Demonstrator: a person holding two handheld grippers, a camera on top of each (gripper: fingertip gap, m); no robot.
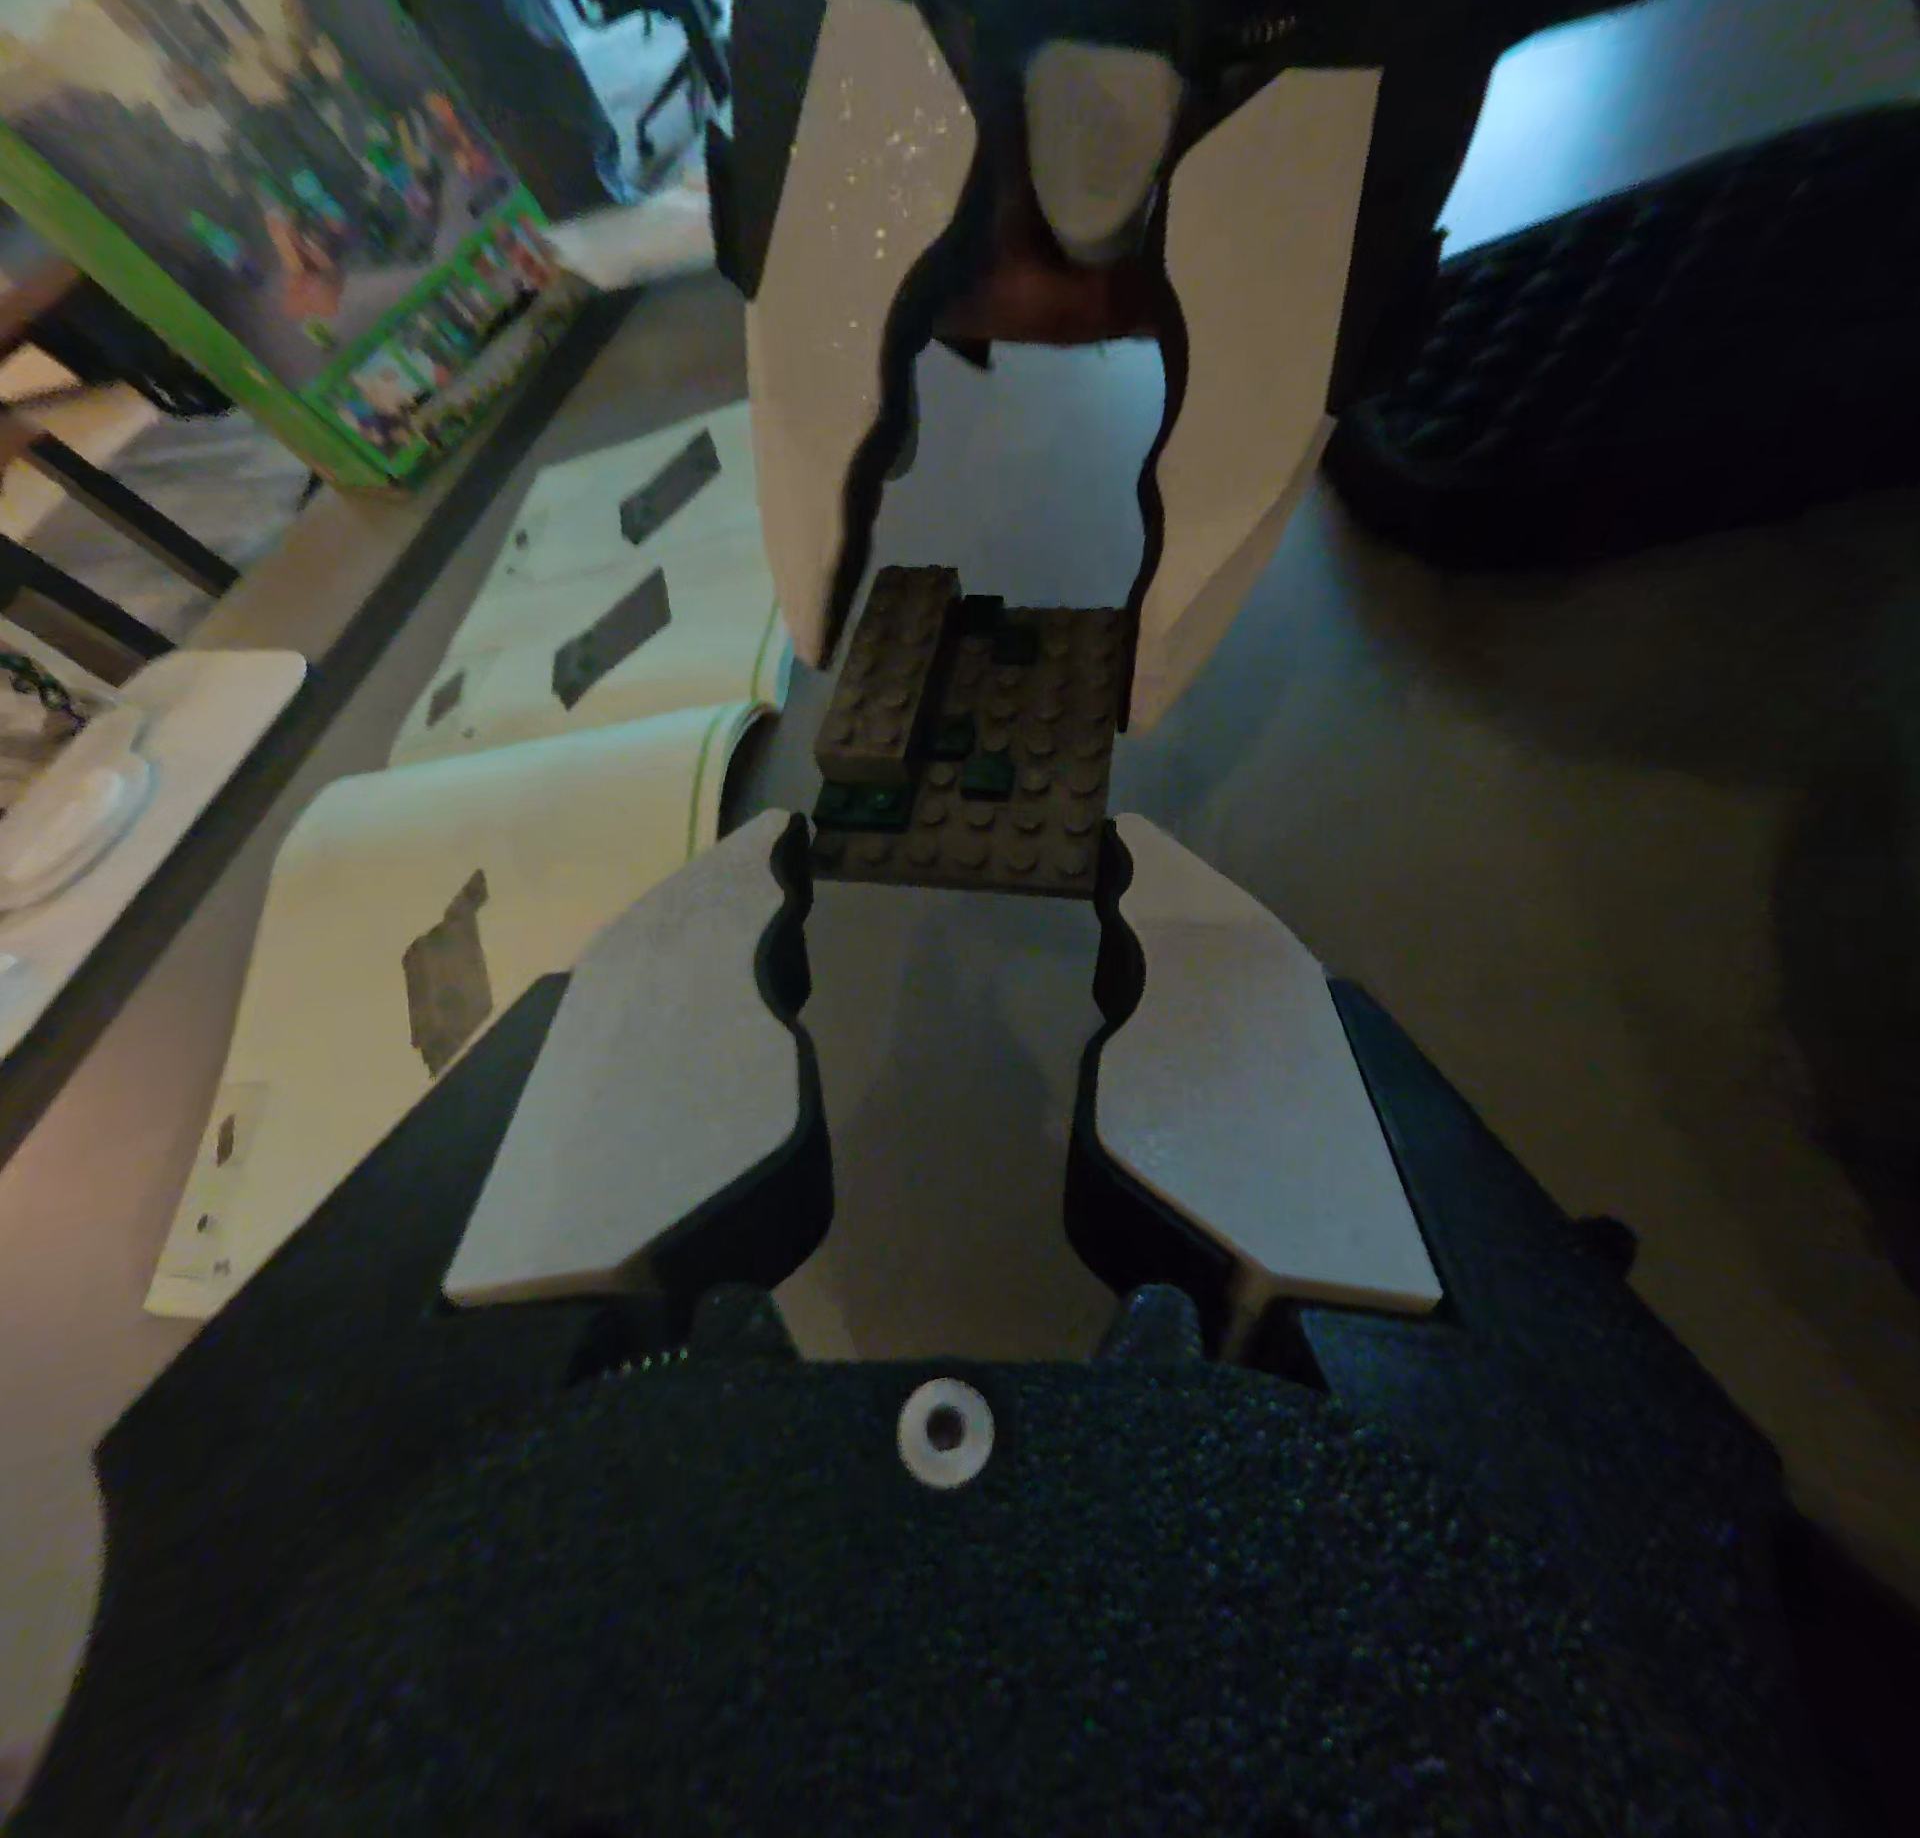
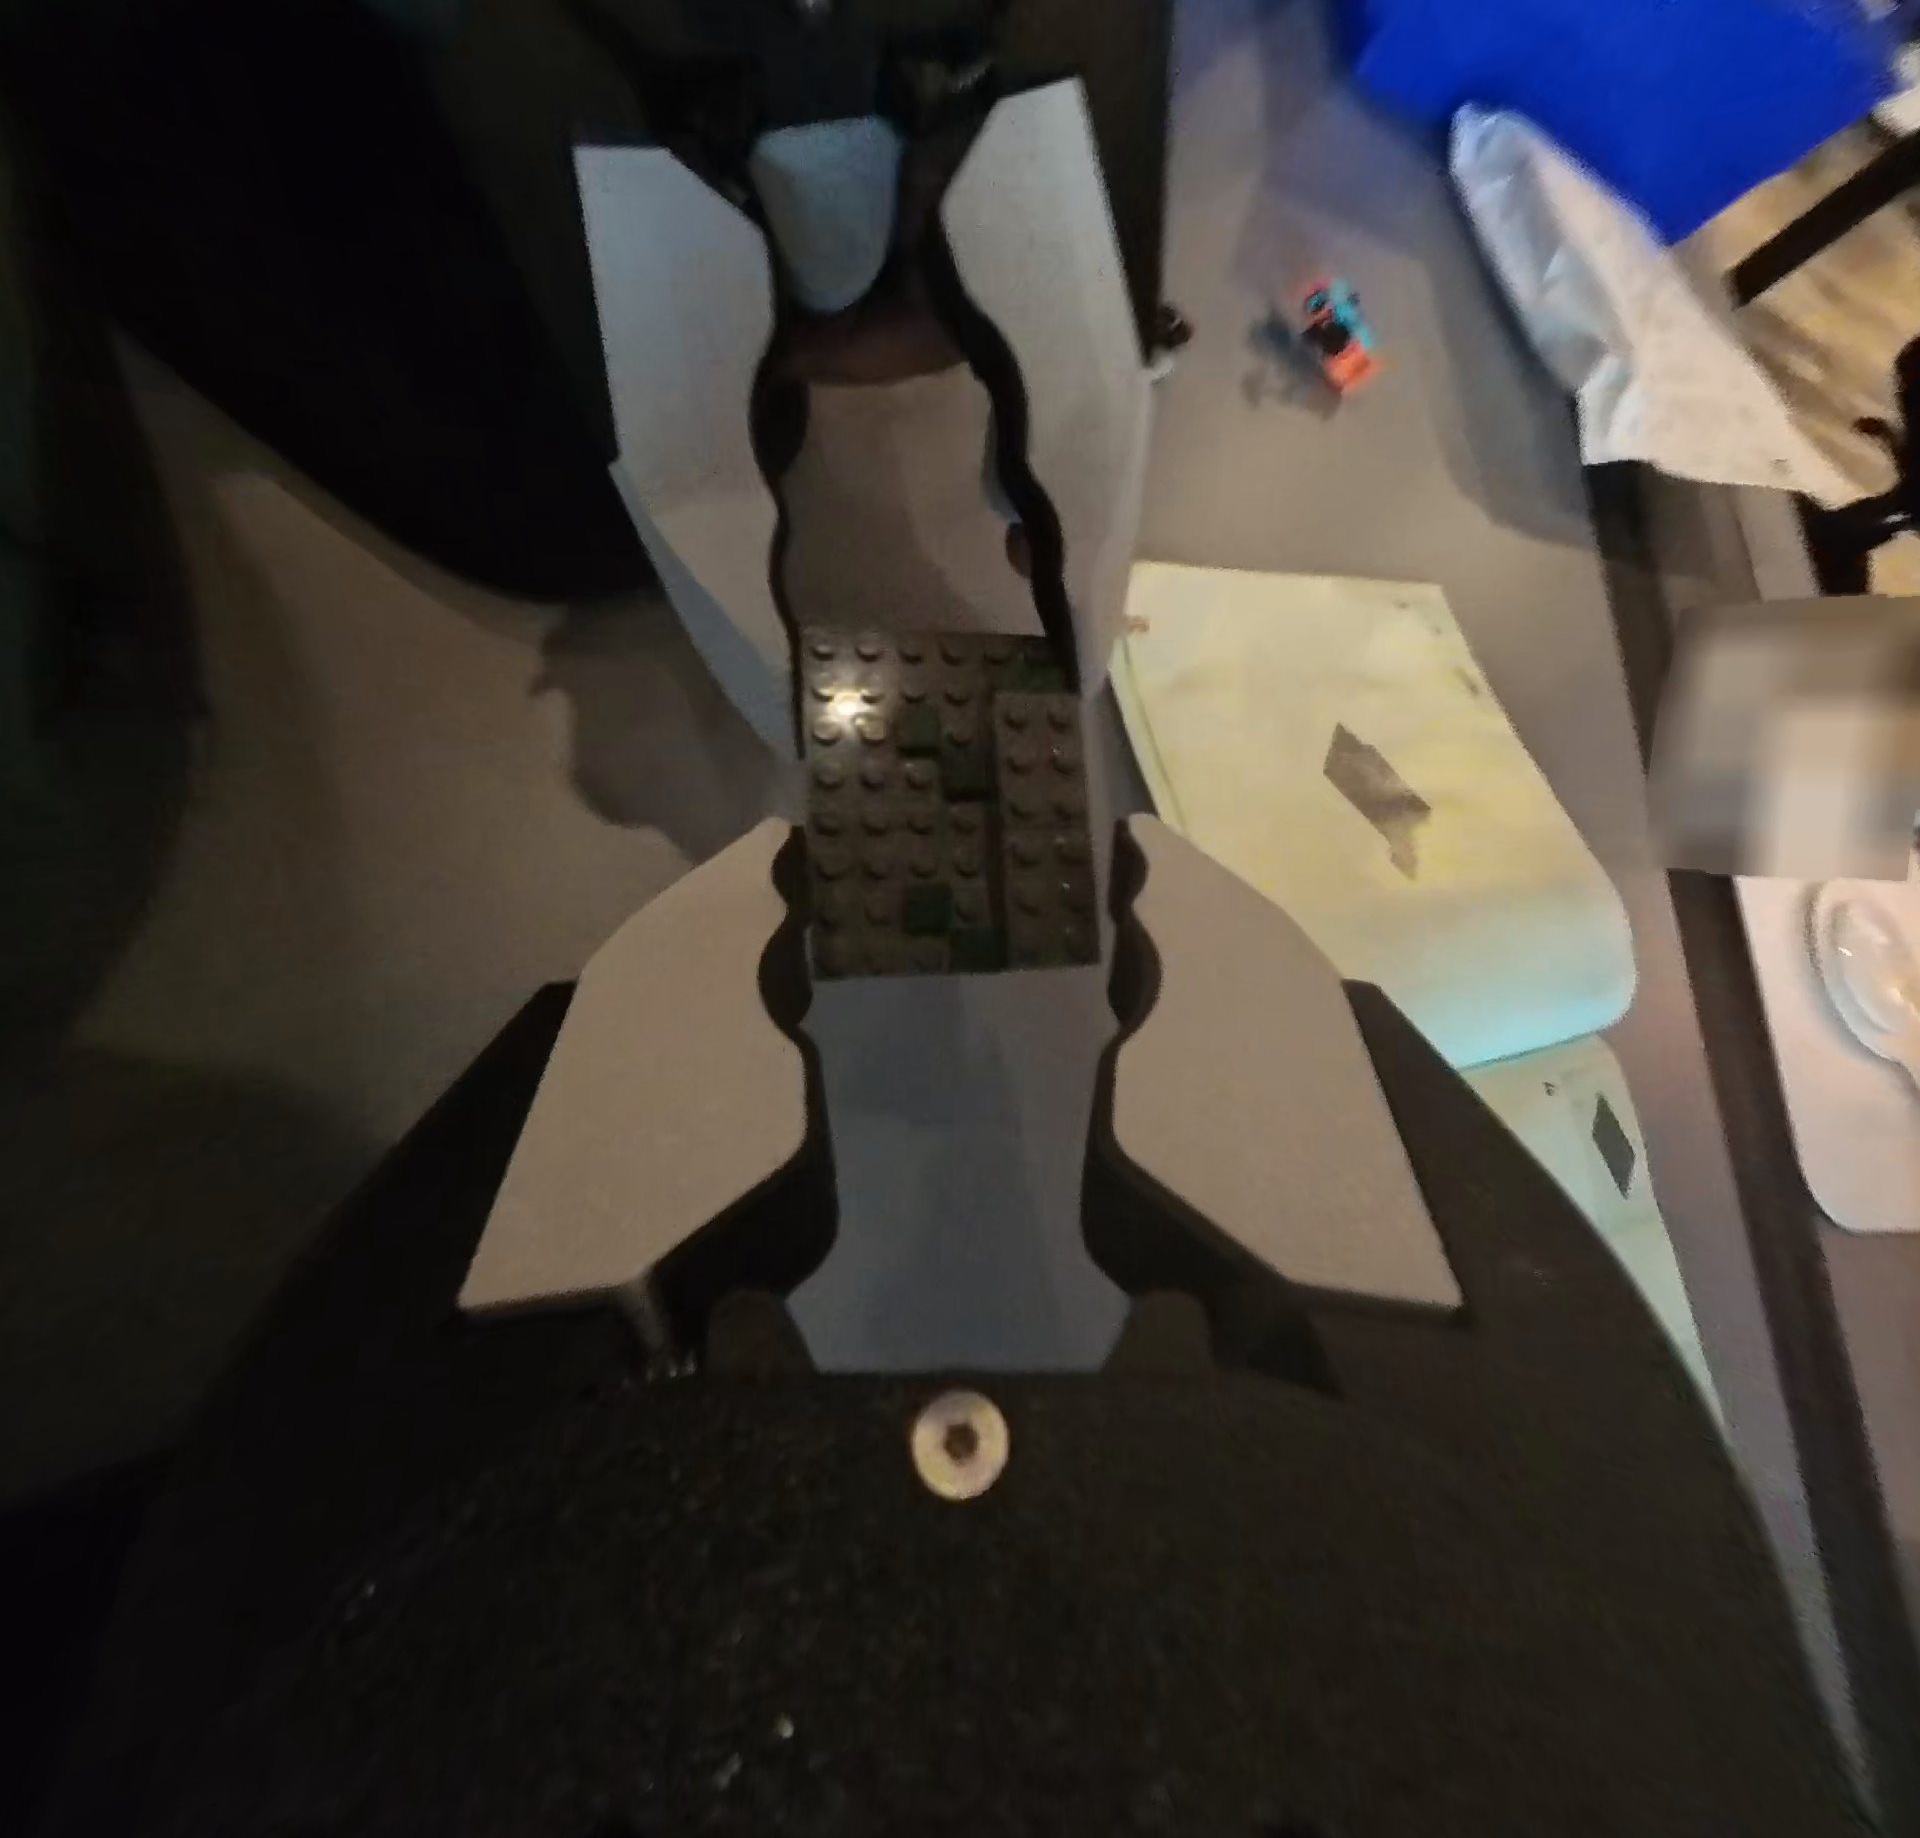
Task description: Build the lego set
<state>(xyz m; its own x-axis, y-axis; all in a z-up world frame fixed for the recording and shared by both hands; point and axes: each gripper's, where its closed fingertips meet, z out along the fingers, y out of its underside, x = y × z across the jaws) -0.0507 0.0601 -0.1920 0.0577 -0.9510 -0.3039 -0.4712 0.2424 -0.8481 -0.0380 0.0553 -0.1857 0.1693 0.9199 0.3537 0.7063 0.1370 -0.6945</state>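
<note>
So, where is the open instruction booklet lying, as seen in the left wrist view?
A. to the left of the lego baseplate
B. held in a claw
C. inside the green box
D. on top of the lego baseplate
A: in the left wrist view the open instruction booklet lies flat on the table to the left of the lego baseplate, away from both claws.

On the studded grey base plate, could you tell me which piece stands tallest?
The long grey brick along the plate's edge nearest the open booklet; the small dark green pieces sit much lower.
</note>
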